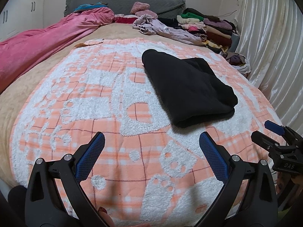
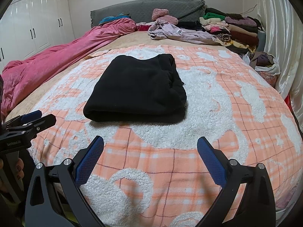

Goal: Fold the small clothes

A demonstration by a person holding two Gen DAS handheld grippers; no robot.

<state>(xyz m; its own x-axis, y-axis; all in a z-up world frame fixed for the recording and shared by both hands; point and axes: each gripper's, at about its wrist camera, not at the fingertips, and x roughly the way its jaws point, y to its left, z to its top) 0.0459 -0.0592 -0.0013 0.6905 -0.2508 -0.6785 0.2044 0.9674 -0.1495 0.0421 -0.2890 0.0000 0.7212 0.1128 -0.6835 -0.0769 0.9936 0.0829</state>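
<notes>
Black garment (image 2: pixel 136 90) lay folded into a compact bundle at twelve o'clock of the right gripper (image 2: pixel 150 147) on the orange-and-white blanket (image 2: pixel 236 132), both it and the left gripper (image 1: pixel 151 141) wide open and empty (fold apparently finished), so setting it aside seemed next.

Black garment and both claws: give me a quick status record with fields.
black garment: folded into a compact bundle, lying flat
surface: orange-and-white blanket on the bed
left claw: open, empty, short of the garment
right claw: open, empty, short of the garment
background: stacked clothes, pink duvet
</notes>
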